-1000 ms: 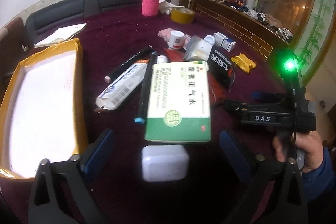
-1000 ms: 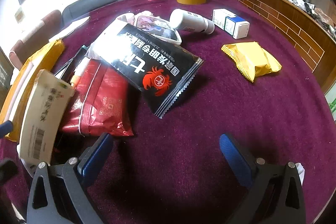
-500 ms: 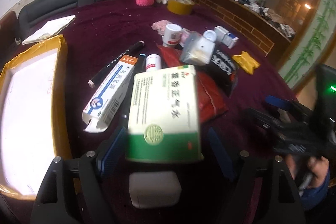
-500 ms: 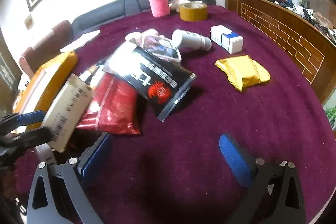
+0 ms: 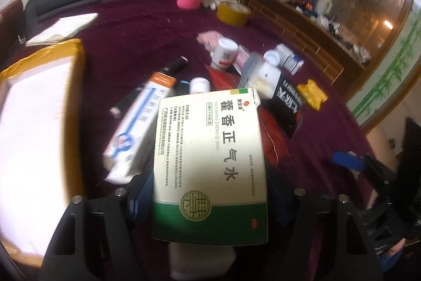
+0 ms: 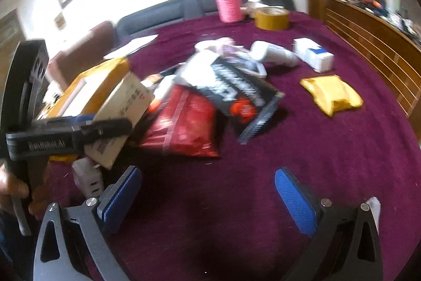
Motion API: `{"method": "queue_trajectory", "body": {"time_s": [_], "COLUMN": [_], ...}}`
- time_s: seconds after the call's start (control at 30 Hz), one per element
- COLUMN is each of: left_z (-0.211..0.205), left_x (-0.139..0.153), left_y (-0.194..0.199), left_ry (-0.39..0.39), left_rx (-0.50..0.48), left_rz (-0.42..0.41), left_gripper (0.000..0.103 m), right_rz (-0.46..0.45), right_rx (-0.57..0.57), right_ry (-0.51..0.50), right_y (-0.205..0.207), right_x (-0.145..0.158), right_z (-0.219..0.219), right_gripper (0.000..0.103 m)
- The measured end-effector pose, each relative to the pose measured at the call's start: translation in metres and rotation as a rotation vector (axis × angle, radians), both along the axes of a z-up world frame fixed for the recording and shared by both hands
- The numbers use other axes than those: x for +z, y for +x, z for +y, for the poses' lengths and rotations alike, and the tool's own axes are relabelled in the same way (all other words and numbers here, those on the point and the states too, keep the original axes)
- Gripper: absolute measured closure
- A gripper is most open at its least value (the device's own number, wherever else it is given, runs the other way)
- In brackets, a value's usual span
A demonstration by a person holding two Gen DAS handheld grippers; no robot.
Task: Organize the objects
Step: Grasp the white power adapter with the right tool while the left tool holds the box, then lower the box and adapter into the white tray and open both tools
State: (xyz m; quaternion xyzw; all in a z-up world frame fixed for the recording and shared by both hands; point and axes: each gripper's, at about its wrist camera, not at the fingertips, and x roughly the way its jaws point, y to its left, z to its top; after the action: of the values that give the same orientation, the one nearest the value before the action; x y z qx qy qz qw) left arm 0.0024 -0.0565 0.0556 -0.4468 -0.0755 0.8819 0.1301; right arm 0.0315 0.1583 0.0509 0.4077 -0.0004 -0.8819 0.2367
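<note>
My left gripper (image 5: pixel 210 191) is shut on a green-and-cream medicine box (image 5: pixel 210 159) and holds it above the purple table. The box also shows in the right wrist view (image 6: pixel 123 112), clamped by the left gripper (image 6: pixel 105 128). My right gripper (image 6: pixel 208 196) is open and empty over bare purple cloth; it shows at the right edge of the left wrist view (image 5: pixel 350 162). A yellow-rimmed box with a white inside (image 5: pixel 34 128) lies to the left. A white charger block (image 5: pixel 200 262) lies under the held box.
A pile lies mid-table: a long blue-and-white tube box (image 5: pixel 139 128), a black pen (image 5: pixel 150 86), a red packet (image 6: pixel 184 123), a black crab-print packet (image 6: pixel 244 94), small white bottles (image 5: pixel 223 54). A yellow packet (image 6: pixel 331 94), tape roll (image 6: pixel 271 17) and pink bottle (image 6: pixel 229 4) lie farther off.
My left gripper has closed on the medicine box and lifted it off the charger block. My right gripper has drawn back and stayed open.
</note>
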Motion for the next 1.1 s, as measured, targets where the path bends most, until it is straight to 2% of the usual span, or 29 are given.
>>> {"method": "queue_trajectory", "body": {"time_s": [0.13,0.2,0.27,0.4,0.53,0.67,0.83,0.9,0.93,0.97,1.1], "left_z": [-0.035,-0.05,-0.063,-0.084,-0.102,-0.112,-0.121,-0.124,-0.126,-0.128,-0.139], "left_x": [0.022,0.032,0.039,0.047,0.05,0.049,0.048,0.048,0.048,0.048,0.048], "left_y": [0.033,0.047,0.057,0.069,0.079,0.089,0.093,0.098,0.1,0.1,0.103], "left_ry": [0.052,0.063,0.077,0.087,0.094,0.096,0.094,0.094,0.092,0.092,0.088], "left_rx": [0.045,0.073,0.086,0.129,0.161,0.18,0.194,0.199,0.203,0.208,0.233], "left_rz": [0.058,0.09,0.106,0.136,0.153,0.162,0.17,0.174,0.177,0.178,0.18], "left_gripper": [0.032,0.032,0.032,0.032,0.032,0.031,0.031,0.031,0.031,0.031,0.031], "right_rz": [0.032,0.026,0.033,0.059,0.044,0.079,0.081,0.047,0.03,0.015,0.036], "right_rx": [0.192,0.331,0.419,0.513,0.613,0.731,0.795,0.799,0.801,0.81,0.796], "right_ry": [-0.014,-0.055,-0.064,-0.012,0.036,0.114,0.205,0.233,0.238,0.226,0.228], "right_y": [0.02,0.032,0.039,0.046,0.055,0.074,0.078,0.069,0.067,0.065,0.069], "right_x": [0.004,0.007,0.01,0.011,0.005,0.001,-0.01,-0.021,-0.026,-0.029,-0.029], "right_z": [-0.03,-0.052,-0.07,-0.1,-0.123,-0.134,-0.147,-0.153,-0.155,-0.156,-0.154], "right_gripper": [0.0,0.002,0.005,0.008,0.025,0.027,0.027,0.04,0.056,0.059,0.059]}}
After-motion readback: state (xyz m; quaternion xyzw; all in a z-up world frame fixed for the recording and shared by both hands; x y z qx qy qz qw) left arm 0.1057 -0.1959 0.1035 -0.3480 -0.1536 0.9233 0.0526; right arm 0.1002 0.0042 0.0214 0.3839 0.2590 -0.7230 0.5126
